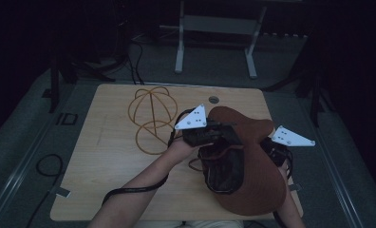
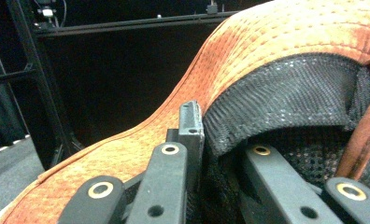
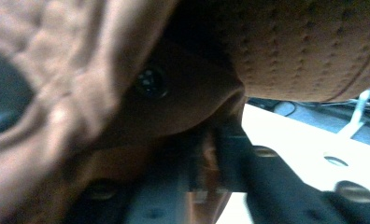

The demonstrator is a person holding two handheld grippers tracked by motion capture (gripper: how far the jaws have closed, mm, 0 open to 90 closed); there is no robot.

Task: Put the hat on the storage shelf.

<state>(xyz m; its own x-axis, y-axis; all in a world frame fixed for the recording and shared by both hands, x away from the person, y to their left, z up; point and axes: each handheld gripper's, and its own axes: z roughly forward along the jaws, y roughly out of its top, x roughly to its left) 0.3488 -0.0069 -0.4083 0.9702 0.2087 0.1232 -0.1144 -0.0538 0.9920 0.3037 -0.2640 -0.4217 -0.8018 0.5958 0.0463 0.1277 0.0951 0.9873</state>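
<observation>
— High view first: what's on the table point(image 1: 110, 190)?

— One rust-brown fabric cover point(image 1: 252, 161) with a black mesh lining point(image 1: 224, 173), at four o'clock; one wire frame point(image 1: 150, 118) at eleven.

— And the hands?

— Two. The left gripper point(image 1: 207, 133) reaches in from seven o'clock, jaws clamped on the cover's edge. The right gripper point(image 1: 276, 147) sits at the cover's three o'clock side, pinching the fabric.

High view overhead, claw views close, sharing brown hat point(image 1: 252, 161)

Hat point(image 1: 252, 161) lies on the table point(image 1: 105, 161) (right side), wire frame point(image 1: 150, 118) left.
</observation>
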